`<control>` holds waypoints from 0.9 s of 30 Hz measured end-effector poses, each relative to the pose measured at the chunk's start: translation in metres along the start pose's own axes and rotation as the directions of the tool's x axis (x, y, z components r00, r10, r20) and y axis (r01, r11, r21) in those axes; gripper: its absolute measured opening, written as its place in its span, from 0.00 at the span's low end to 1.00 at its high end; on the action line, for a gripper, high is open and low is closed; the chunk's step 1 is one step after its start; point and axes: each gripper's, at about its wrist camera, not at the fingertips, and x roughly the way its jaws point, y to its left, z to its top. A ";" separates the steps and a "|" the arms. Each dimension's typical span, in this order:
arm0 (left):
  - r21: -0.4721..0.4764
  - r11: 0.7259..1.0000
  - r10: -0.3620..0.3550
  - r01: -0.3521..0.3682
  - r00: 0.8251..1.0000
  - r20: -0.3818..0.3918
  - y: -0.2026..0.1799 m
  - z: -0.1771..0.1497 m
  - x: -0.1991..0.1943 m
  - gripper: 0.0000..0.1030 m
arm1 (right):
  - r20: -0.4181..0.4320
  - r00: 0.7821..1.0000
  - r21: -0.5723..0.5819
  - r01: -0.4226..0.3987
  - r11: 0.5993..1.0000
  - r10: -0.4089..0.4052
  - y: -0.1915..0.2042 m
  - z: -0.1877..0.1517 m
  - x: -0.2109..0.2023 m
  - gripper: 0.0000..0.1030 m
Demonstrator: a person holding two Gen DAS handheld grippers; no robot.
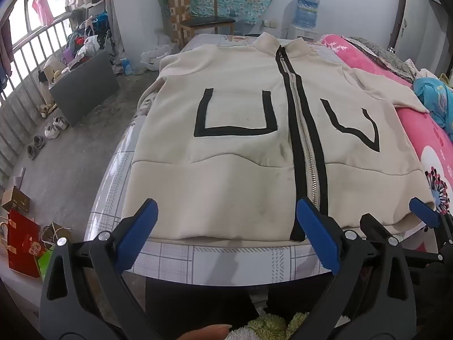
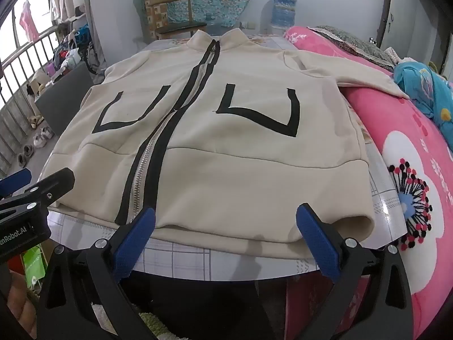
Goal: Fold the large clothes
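A cream zip-up jacket with black trim and a central zipper lies flat, front up, on the table, collar at the far end; it also fills the right wrist view. My left gripper is open, hovering just above the near hem, left of the zipper. My right gripper is open above the near hem, right of the zipper. The right gripper shows at the right in the left wrist view; the left gripper shows at the left in the right wrist view. The right sleeve lies out over the pink quilt.
The table has a checked cover. A pink flowered quilt lies along the right side with a blue cloth on it. A wooden chair and a water dispenser stand behind. Shoes, bags and a grey box sit on the floor at left.
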 end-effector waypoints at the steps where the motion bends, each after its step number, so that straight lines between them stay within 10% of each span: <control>1: -0.001 1.000 -0.002 0.002 1.000 0.003 0.000 0.000 0.000 0.92 | 0.001 1.000 0.000 0.000 1.000 0.000 0.000 0.000 0.000 0.94; 27: -0.003 1.000 -0.004 0.004 1.000 0.004 0.000 0.000 0.000 0.92 | 0.008 1.000 -0.001 0.004 1.000 -0.004 0.000 0.003 -0.005 0.94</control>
